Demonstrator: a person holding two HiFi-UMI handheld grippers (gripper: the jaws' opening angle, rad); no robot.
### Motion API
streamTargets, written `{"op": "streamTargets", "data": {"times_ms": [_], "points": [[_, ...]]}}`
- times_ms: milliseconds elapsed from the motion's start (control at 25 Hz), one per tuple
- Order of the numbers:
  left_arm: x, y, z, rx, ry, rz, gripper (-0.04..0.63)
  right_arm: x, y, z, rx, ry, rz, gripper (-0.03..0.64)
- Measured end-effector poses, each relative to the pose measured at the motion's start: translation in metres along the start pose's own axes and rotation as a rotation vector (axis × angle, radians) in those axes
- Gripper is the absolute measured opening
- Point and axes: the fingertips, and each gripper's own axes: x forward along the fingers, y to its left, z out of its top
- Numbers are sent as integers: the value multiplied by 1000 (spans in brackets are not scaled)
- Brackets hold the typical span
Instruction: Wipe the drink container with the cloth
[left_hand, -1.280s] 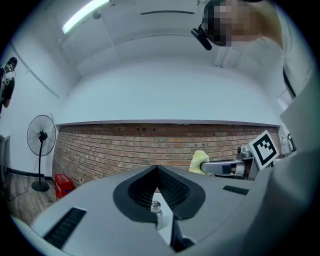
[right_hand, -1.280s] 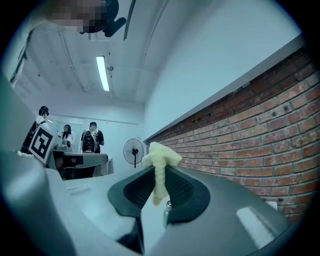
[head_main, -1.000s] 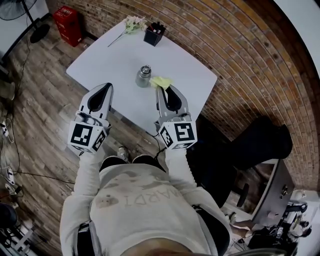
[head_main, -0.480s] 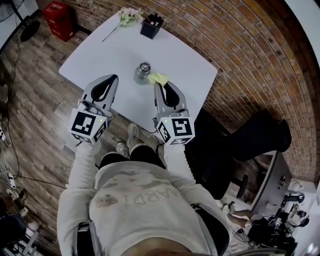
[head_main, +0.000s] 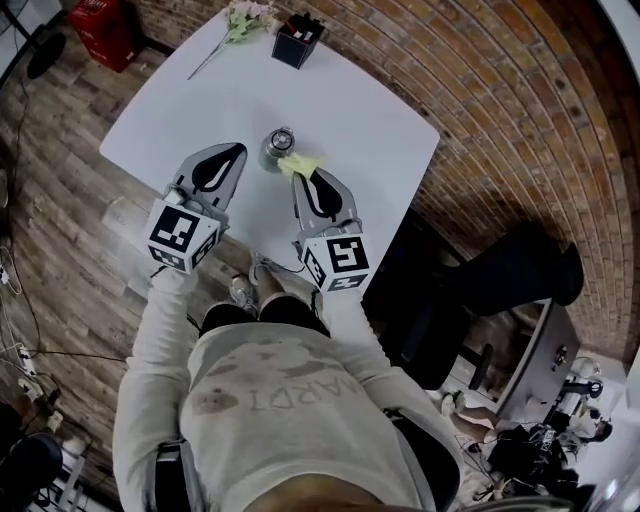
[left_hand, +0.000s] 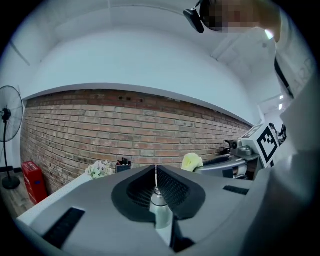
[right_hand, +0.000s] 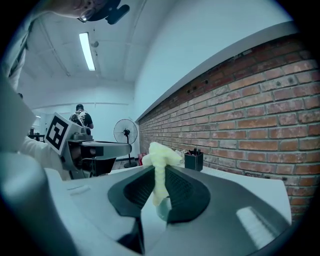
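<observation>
Jaws of my right claw (right_hand: 159, 172) are clamped on the yellow cloth (right_hand: 161, 155), which stands up in a crumpled tuft above the tips and hangs a little below them. Just past that tuft is the drink container (head_main: 275, 148), a small metal bottle standing upright on the white table (head_main: 350, 120); from the head view the cloth touches its right side. My left claw (head_main: 238, 152) is closed on nothing, its tips meeting, and it hovers just beside the container on the other side, so the container sits between my two claws. Farther off on the table stand a black pen holder (head_main: 298, 42) and some flowers (head_main: 240, 15), near the brick wall (head_main: 480, 110).
</observation>
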Motion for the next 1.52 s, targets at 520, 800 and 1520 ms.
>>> {"op": "streamTargets", "data": {"times_ms": [520, 800, 1520], "points": [[75, 8, -55, 22, 136, -77, -2, 31, -15, -62, 28, 128, 44, 72], [96, 4, -71, 40, 193, -114, 0, 42, -22, -91, 35, 192, 56, 72], [99, 5, -79, 11, 182, -116, 0, 69, -8, -120, -34, 276, 137, 72]]}}
